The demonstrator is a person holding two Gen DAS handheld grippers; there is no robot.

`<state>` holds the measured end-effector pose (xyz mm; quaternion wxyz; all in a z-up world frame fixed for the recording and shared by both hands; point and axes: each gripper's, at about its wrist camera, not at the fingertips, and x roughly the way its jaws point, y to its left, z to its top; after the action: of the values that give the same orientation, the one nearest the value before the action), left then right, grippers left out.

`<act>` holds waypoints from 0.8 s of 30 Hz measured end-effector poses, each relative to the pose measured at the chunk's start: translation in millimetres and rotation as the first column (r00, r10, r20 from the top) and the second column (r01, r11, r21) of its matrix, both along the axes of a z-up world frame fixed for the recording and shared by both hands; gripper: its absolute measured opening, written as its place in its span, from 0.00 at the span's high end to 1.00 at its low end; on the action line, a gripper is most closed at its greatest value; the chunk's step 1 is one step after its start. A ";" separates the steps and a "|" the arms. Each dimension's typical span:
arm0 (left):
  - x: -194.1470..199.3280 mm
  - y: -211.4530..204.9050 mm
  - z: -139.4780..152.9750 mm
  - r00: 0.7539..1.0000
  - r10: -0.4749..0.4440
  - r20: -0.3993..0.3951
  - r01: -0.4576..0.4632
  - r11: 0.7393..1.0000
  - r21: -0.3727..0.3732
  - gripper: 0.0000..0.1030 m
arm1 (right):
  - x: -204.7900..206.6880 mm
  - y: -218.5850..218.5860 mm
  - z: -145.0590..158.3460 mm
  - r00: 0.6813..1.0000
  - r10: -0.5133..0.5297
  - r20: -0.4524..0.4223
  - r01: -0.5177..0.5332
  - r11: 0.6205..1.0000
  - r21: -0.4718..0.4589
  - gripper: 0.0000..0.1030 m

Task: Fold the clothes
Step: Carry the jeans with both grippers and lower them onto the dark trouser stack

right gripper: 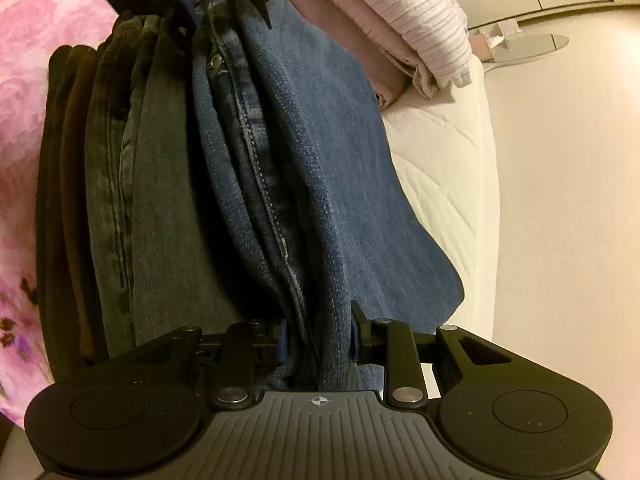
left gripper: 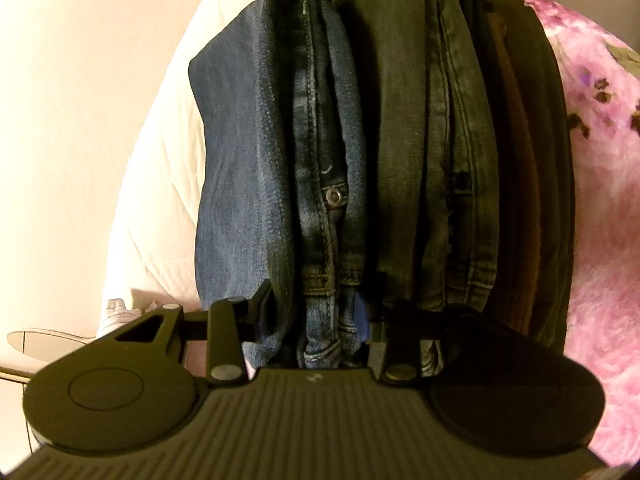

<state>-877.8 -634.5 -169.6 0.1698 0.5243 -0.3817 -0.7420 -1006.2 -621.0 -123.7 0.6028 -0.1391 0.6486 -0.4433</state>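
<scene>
Both the left gripper and right gripper clamp folded blue jeans onto a stack of folded trousers on the pink floral blanket, apparently the fold's final placement.

The right tongs clamp the near end of folded blue denim jeans. Beside them stand folded grey-green jeans and dark brown garments, against a fluffy pink blanket. A white quilted mattress carries striped pale pink folded cloth.
</scene>
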 end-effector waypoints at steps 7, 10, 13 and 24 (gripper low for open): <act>-6.9 -7.8 8.6 1.000 0.018 -0.004 -0.018 0.999 0.027 0.67 | -22.4 22.6 -10.2 0.990 0.137 -0.035 -0.138 0.990 -0.035 0.68; -20.0 -8.9 14.2 0.999 0.037 0.003 -0.037 0.999 0.027 0.68 | -32.4 15.3 -4.2 0.991 0.127 0.047 -0.126 0.992 -0.024 0.73; -27.3 -22.8 32.2 0.998 0.067 0.015 -0.067 0.998 0.022 0.69 | -41.7 1.6 18.5 0.983 0.116 0.140 -0.118 0.993 0.002 0.79; -8.5 -2.6 23.7 0.996 0.091 0.019 -0.092 0.994 0.052 0.71 | -28.3 31.1 25.8 0.968 0.126 0.215 -0.135 0.990 0.027 0.79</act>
<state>-886.3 -637.1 -145.9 0.1865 0.5519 -0.3387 -0.7389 -1034.5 -589.9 -97.9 0.6994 -0.1207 0.5790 -0.4012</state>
